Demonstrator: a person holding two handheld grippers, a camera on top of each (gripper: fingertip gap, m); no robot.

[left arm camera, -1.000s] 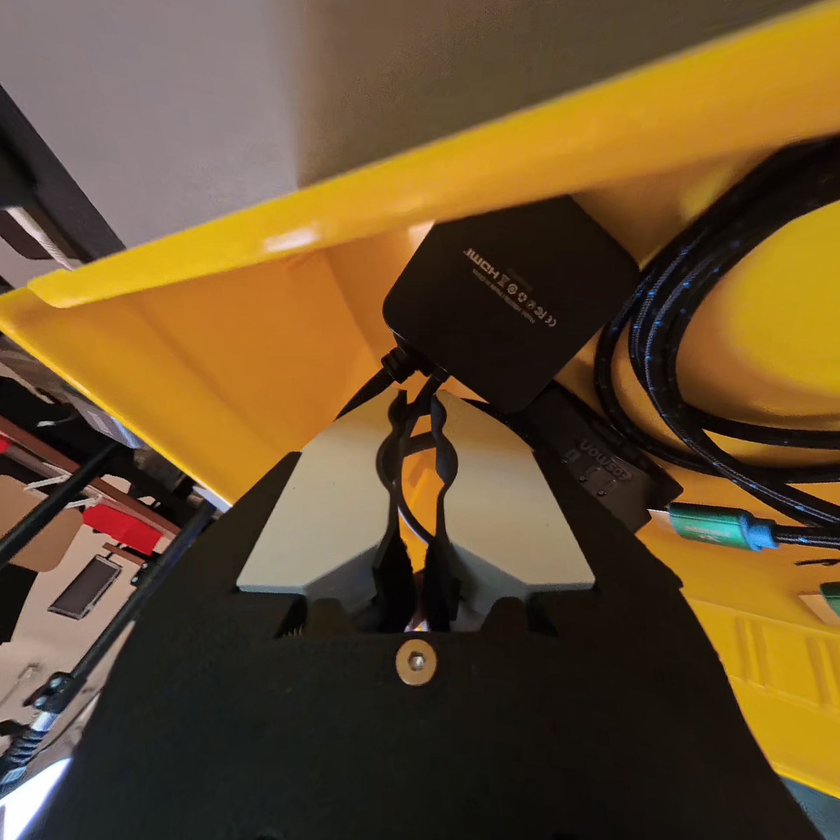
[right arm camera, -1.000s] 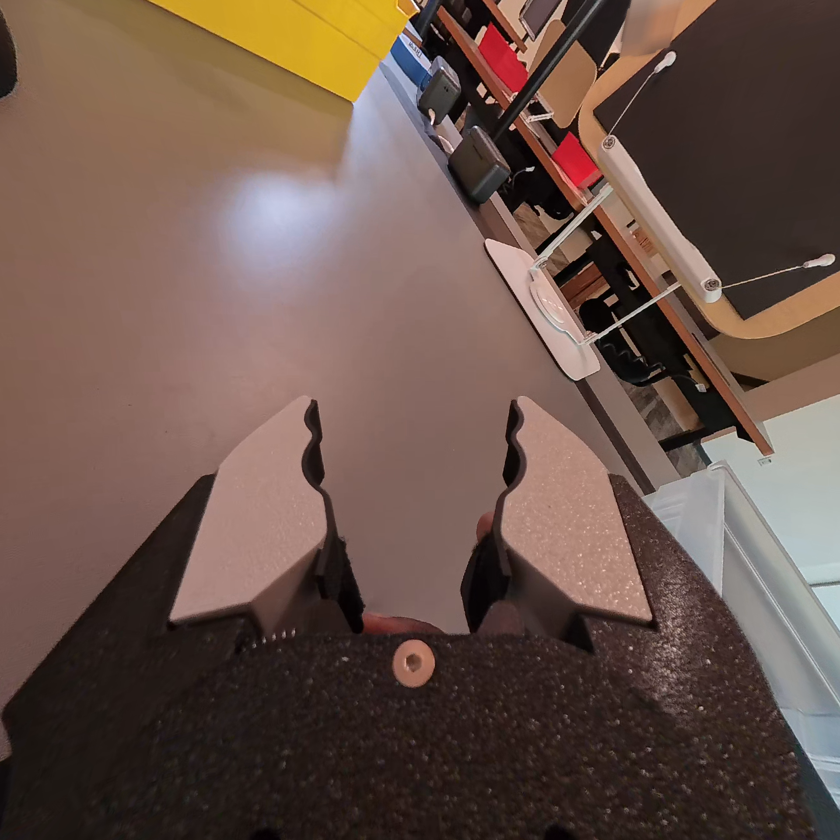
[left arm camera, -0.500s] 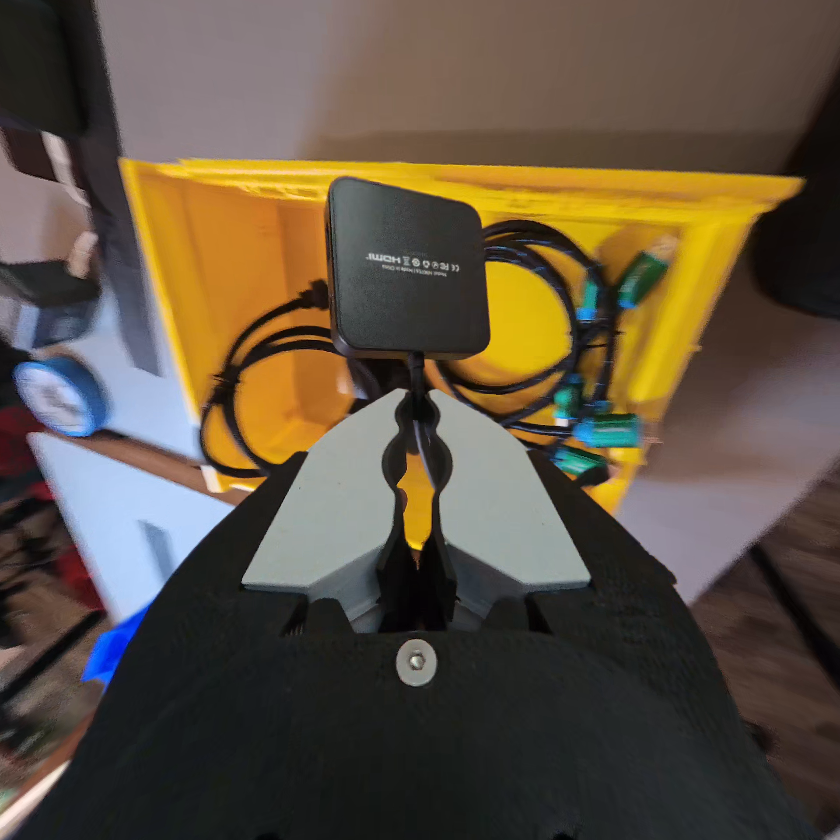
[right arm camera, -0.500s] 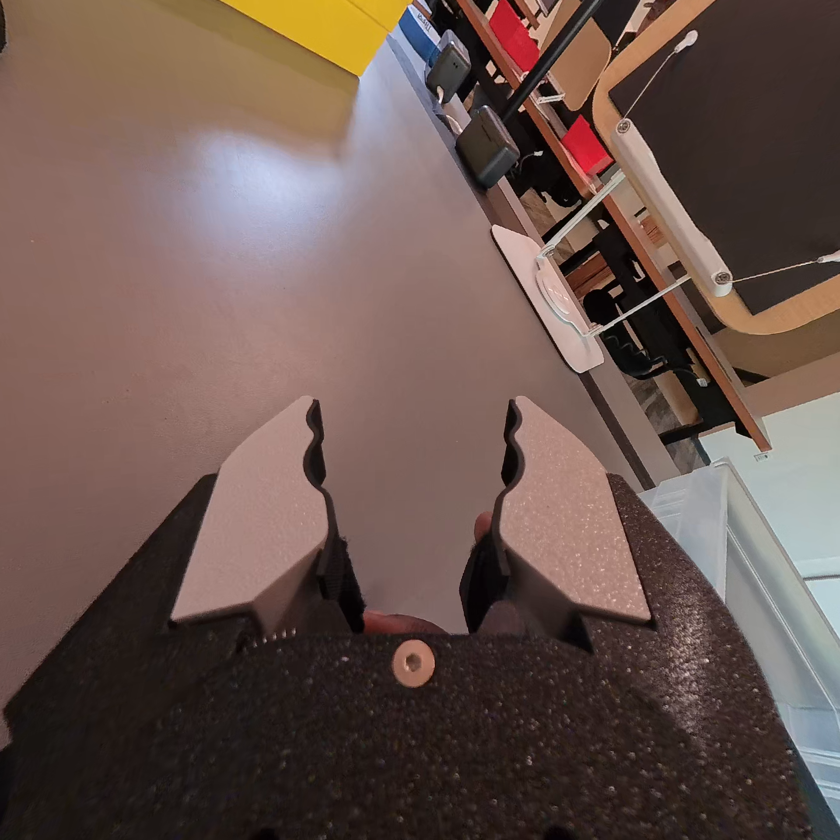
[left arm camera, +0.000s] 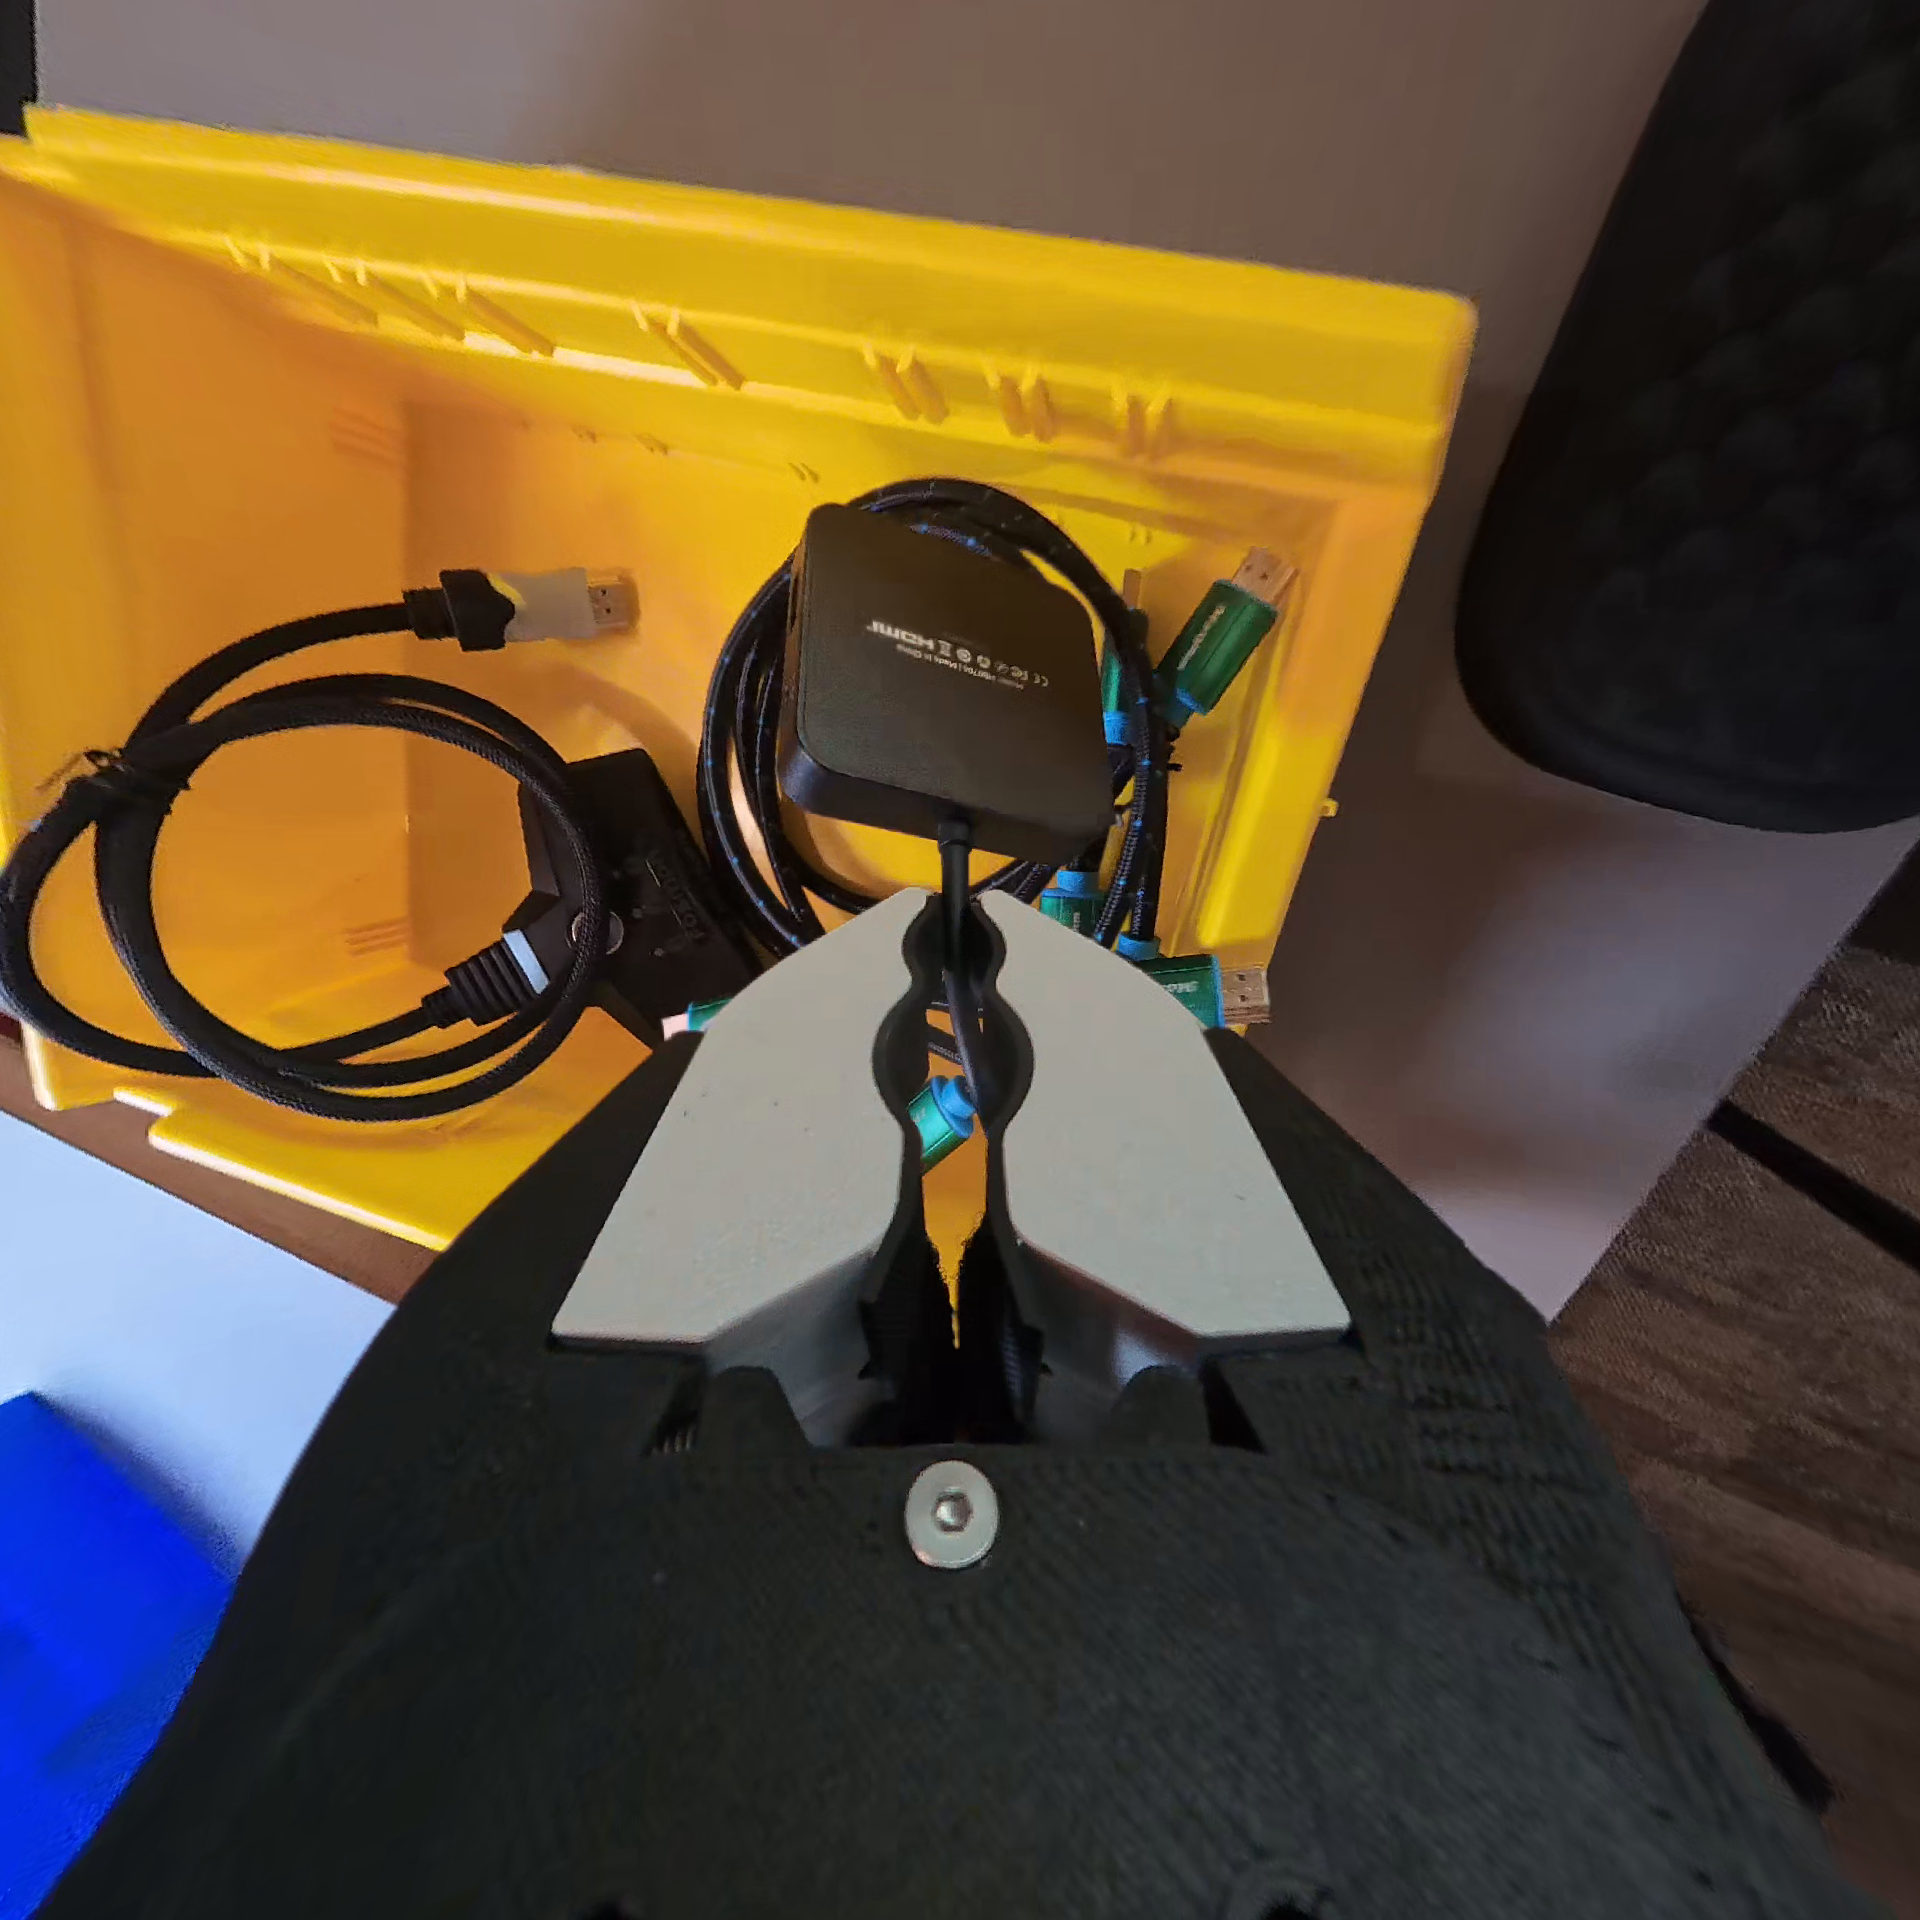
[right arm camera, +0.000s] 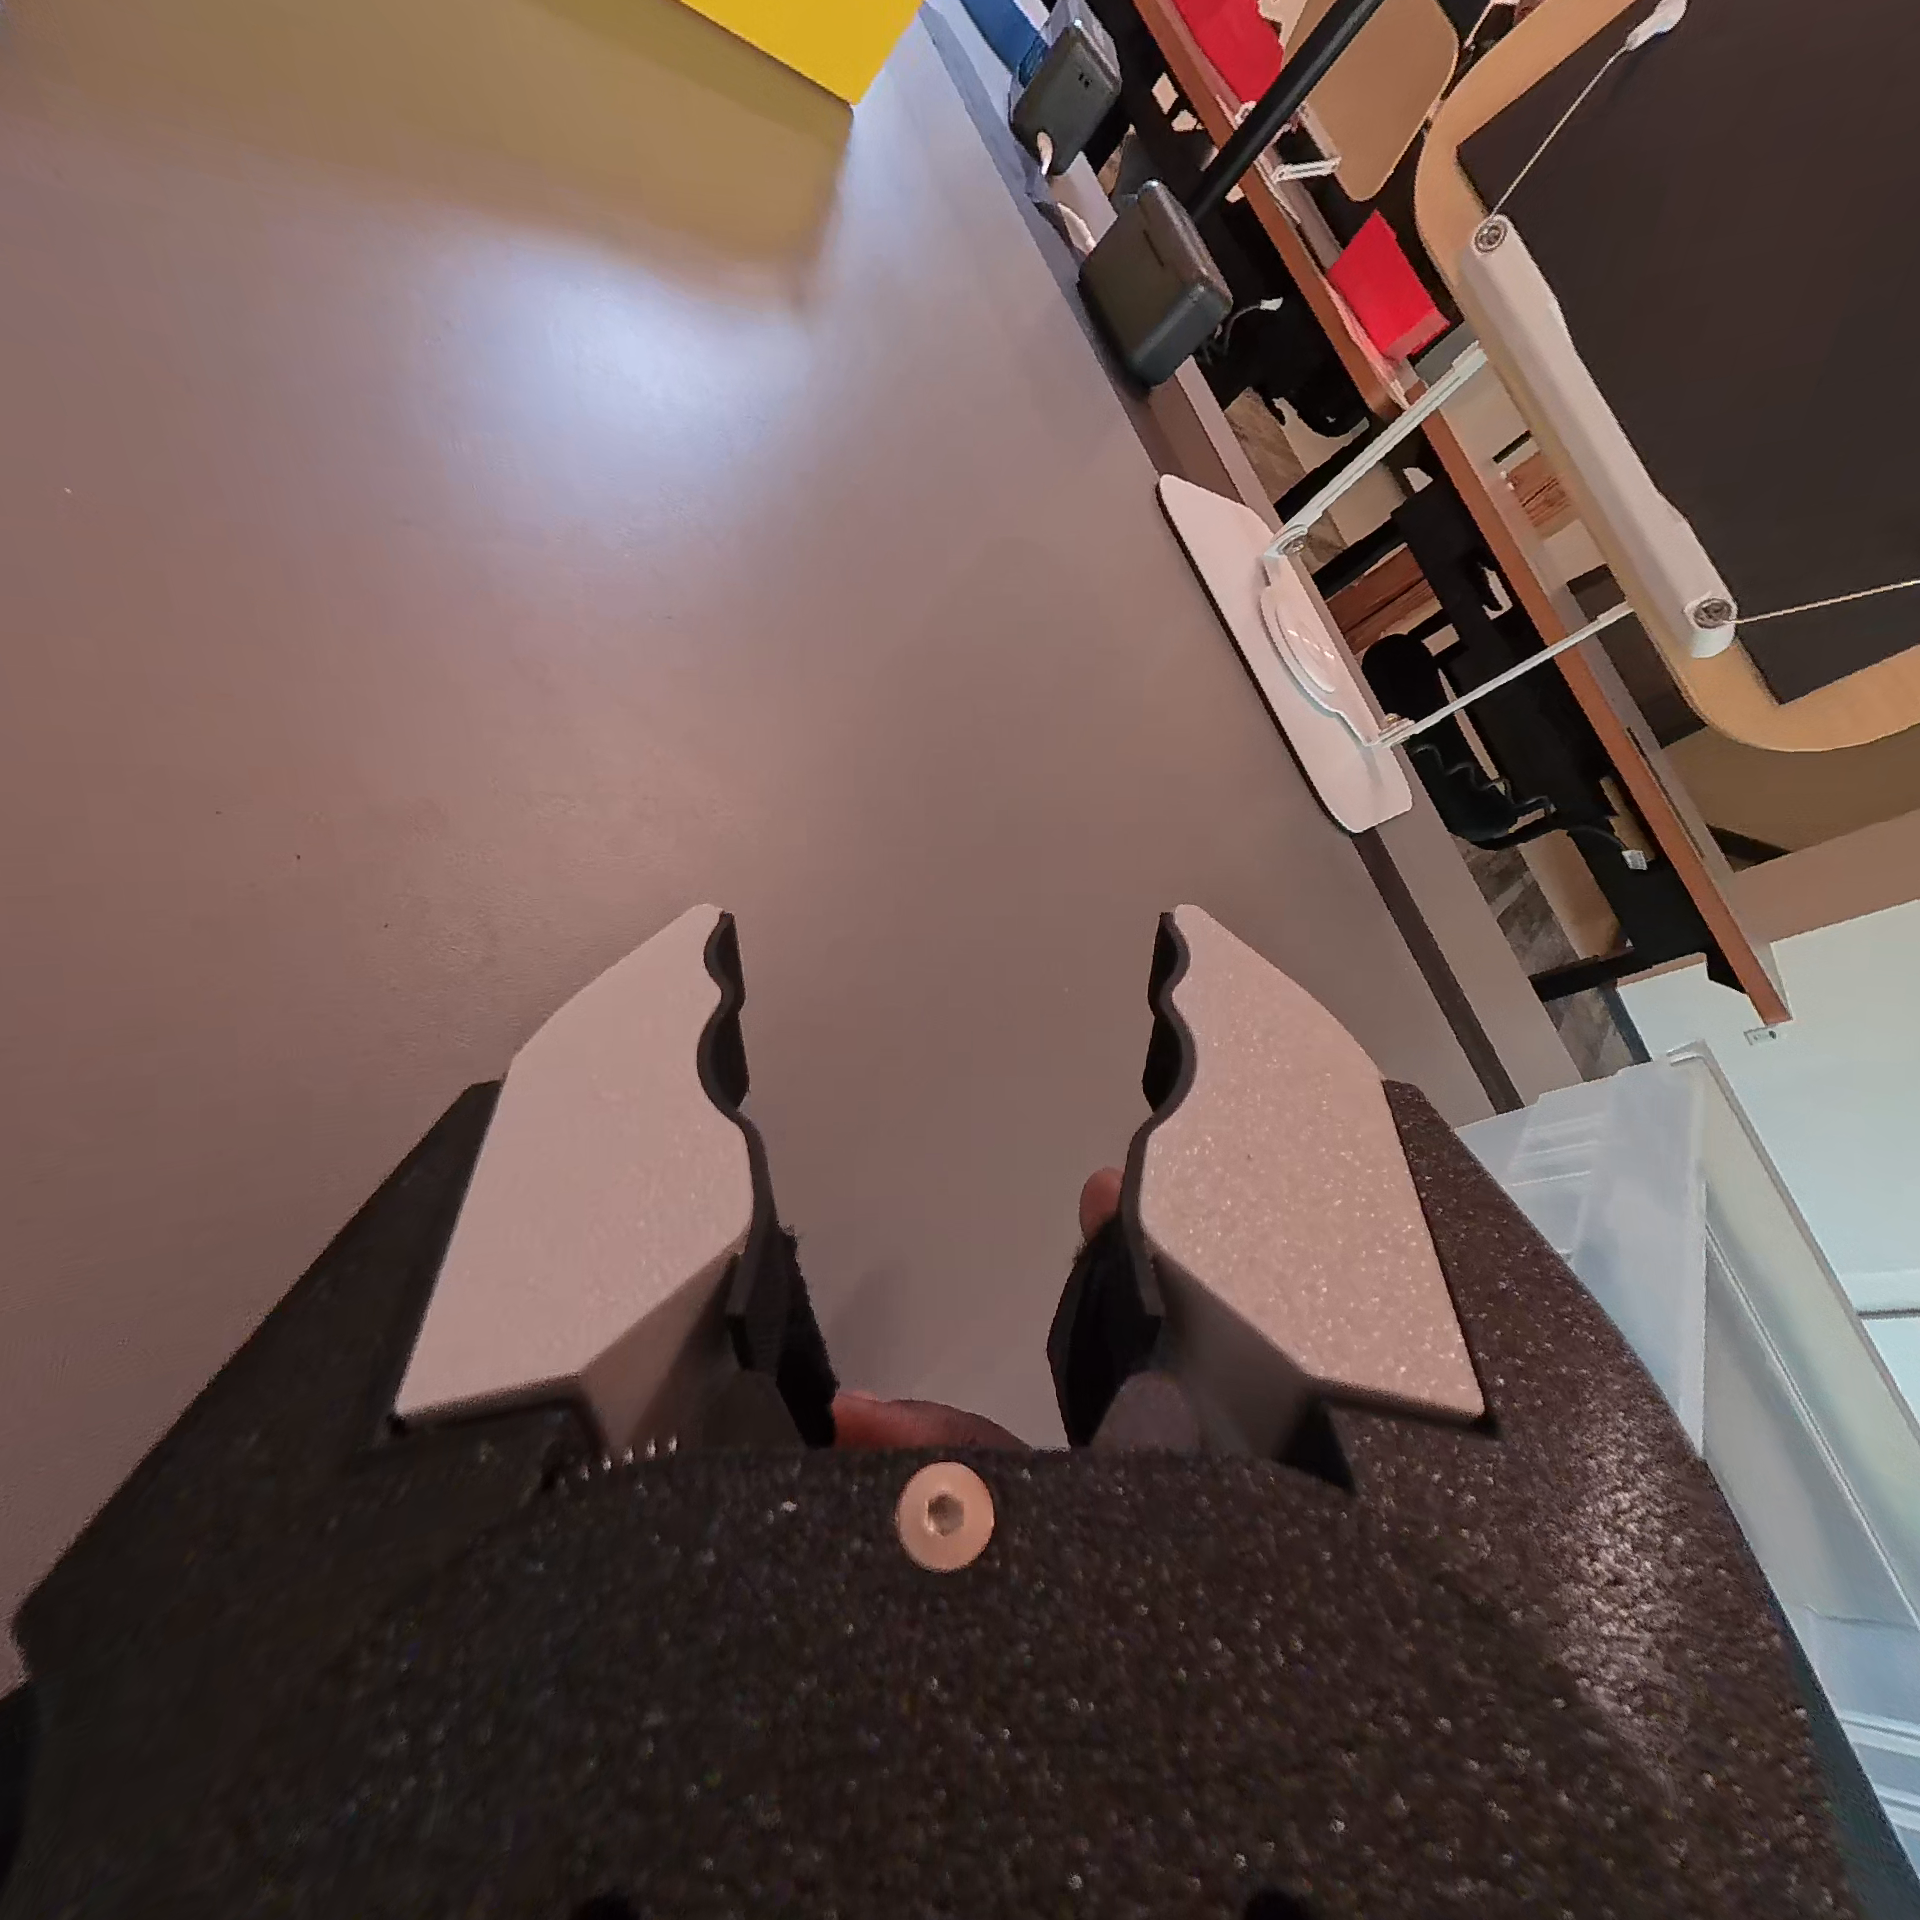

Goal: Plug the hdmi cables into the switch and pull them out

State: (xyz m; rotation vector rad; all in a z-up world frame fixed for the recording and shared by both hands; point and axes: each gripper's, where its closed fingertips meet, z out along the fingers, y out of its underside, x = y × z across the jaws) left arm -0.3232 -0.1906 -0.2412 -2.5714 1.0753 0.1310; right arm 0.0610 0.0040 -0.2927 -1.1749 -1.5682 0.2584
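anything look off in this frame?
Yes. The left hand-held gripper is shut on the switch's thin cord, not its body, so the switch hangs label-side up above the yellow bin. The right hand-held gripper is open, over bare table.

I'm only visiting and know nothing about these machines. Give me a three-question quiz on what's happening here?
1. True or false: the left gripper clamps the black switch by its body.
2. Which gripper has its jaws apart and empty? A) left B) right
3. Fill in: the cables with green plugs lie in a ____ bin.

Key: 1. False; it pinches the thin cord leaving the switch. 2. B, the right gripper. 3. Yellow.
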